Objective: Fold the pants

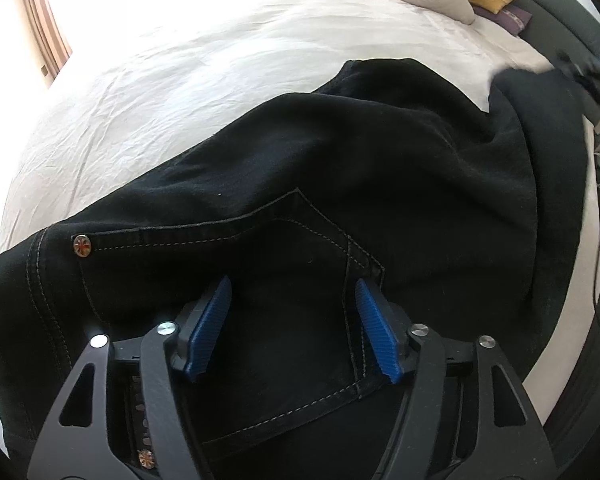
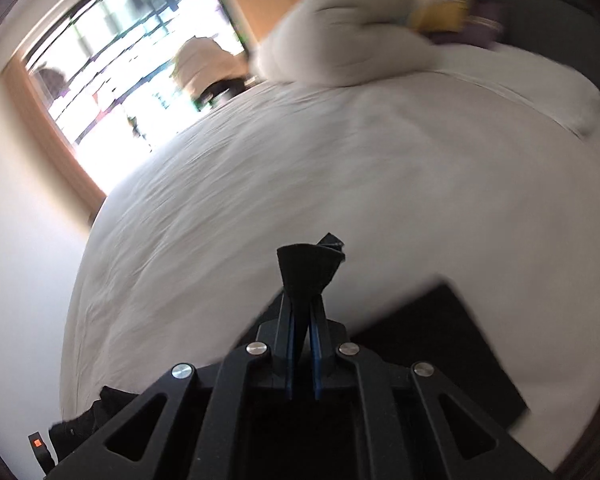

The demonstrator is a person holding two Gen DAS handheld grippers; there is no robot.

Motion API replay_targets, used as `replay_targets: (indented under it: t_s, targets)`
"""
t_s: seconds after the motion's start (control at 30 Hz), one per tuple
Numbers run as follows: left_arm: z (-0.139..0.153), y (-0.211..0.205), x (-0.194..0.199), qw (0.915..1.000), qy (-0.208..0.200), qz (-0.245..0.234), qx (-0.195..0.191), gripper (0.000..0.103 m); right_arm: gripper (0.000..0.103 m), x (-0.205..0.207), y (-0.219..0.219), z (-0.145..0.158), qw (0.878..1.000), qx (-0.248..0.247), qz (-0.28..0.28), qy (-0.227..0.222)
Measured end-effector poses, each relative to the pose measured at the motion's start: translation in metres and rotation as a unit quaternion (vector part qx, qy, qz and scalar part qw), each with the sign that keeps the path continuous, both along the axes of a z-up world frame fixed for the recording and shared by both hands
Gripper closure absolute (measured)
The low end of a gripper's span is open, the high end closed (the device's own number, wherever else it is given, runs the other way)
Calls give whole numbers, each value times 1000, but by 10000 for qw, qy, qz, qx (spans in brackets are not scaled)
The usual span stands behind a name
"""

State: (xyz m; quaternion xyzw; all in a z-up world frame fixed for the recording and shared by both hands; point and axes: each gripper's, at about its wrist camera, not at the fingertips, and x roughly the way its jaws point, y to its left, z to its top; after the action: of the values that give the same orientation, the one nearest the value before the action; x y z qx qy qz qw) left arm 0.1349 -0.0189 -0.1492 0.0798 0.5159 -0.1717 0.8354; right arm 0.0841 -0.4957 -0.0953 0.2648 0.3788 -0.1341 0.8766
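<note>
1. While the black denim pants (image 1: 300, 152) are lying spread across the white wrinkled bedsheet (image 1: 180, 60), the left gripper (image 1: 294, 312) is hovering over their upper part with its jaws standing apart; its blue ribbed pads (image 1: 216, 320) are sitting on either side of a stitched pocket seam and are pressing on nothing that can be seen.
2. Beside that seam, a round metal rivet (image 1: 82, 246) is showing at the left on the pants, near a line of pale stitching; the dark cloth is running from the near left edge up toward the far right of the left wrist view, where one leg is draping toward the bed's side.
3. At the far right of that view a blurred dark shape is showing; what it is cannot be told.
4. In the right wrist view, the right gripper (image 2: 304, 312) is clenching a bunched fold of the black pants (image 2: 308, 268); the cloth is sticking out past the fingertips in a small fan, and the blue pads (image 2: 291, 344) are sitting almost together around it.
5. Below and to the right of that gripper, more black cloth is lying flat on the sheet (image 2: 340, 168); the picture is blurred.
6. Far across the bed, a cream bunched duvet (image 2: 340, 52) is resting beside a yellow cushion (image 2: 444, 8); a bright window with a wooden frame (image 2: 132, 64) is filling the upper left.
</note>
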Motion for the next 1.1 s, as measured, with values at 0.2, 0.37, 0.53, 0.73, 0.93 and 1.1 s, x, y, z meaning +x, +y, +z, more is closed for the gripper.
replay_targets:
  t_s: [0.2,0.37,0.53,0.73,0.93,1.1]
  targets:
    - [0,-15,4,9998,37,25,217,34,96,-70,-45,-59,9939,669,-845,213]
    - [3,-23,8,9995,111,107,276,33,96,-80,-43,-88,9914,769,-997,367]
    - [19,-37,17,9997,195,156,1,32,96,-95,-44,-89,9910,736,-1099,220]
    - [33,-60,36,9999,74,18,-143,30,96,-110,-38,-68,9931,200,-1147,-107]
    - [27,-79,47,9995,137,-68,-265,30,96,-122,-46,-92,9884,476,-1440,57]
    - [22,-74,47,9991,224,-100,-333,30,97,-133,-53,-96,9837,582,-1703,-16]
